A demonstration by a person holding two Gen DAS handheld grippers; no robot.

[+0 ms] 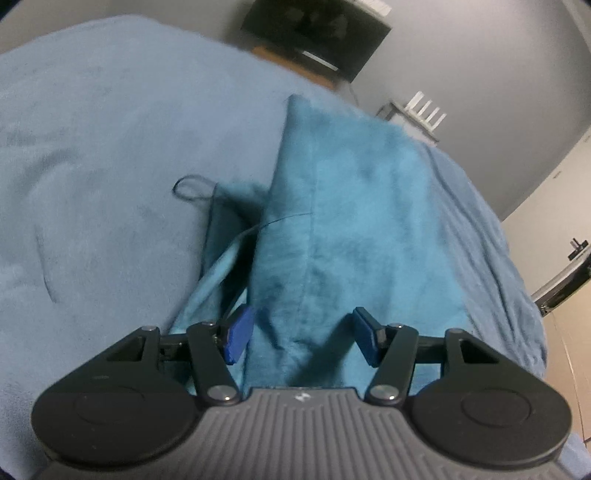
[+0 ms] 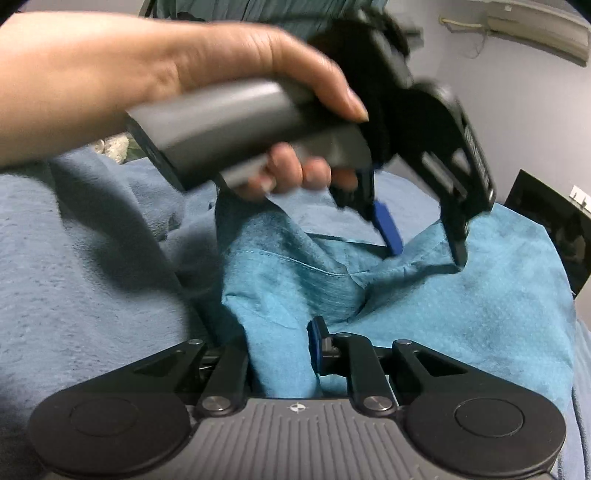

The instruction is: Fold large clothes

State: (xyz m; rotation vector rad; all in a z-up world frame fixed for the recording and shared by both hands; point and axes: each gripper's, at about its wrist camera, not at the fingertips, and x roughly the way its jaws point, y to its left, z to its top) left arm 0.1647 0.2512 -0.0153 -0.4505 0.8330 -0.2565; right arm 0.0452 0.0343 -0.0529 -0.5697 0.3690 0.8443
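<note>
Teal, thin and matte, the garment [image 1: 343, 221] lies folded lengthwise in a long band on a blue-grey fleece blanket [image 1: 103, 155], running away from both cameras toward the far edge of the bed. It looks light and limp, like a scrub-type woven cloth: it creases sharply, shows a stitched seam [image 2: 295, 264] across one layer, and trails a dark drawstring loop [image 1: 190, 188] off its side. Cloth like this will likely sag and slide wherever it is not held, so the safest places to take it are probably the doubled edges and corners, where several layers pinch together, not the single flat middle. The right gripper [image 2: 282, 350] has its jaws nearly closed on a bunched fold at the near end, the cloth squeezed up between the blue pad and the opposite finger. The left gripper [image 2: 424, 240], held in the person's hand [image 2: 207, 74], points down onto the garment further along; seen from the right wrist camera its blue pad [image 2: 388, 229] and the black finger tip both touch the cloth, with a raised ridge between them. From its own camera the jaws stand about half open, cloth filling the gap, and whether the pads actually press it is not clear. A dark screen [image 1: 314, 33] and grey walls stand beyond the bed.
</note>
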